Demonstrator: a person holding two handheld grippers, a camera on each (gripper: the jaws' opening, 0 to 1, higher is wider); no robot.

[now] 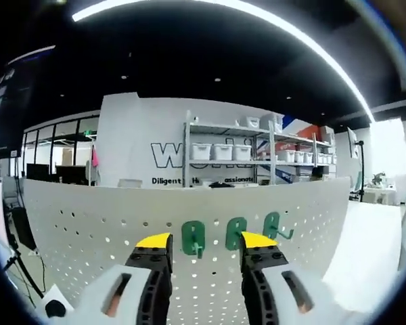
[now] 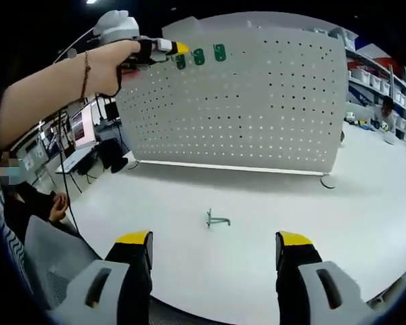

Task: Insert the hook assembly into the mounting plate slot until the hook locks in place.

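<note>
Hook (image 2: 217,219) lies loose on the white table (image 2: 189,264), at twelve o'clock from the right gripper (image 2: 216,249), whose jaws stand wide and empty. Farther off, the left gripper (image 1: 204,244), wide too, faces three green hooks (image 1: 235,233) on the pegboard (image 1: 88,223).

R tongs (image 2: 214,254) open, green hook (image 2: 217,219) on table (image 2: 365,223), L tongs (image 2: 170,47) at pegboard (image 2: 257,101)

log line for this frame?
left gripper: open, at pegboard hooks | right gripper: open, above loose hook on table
</note>
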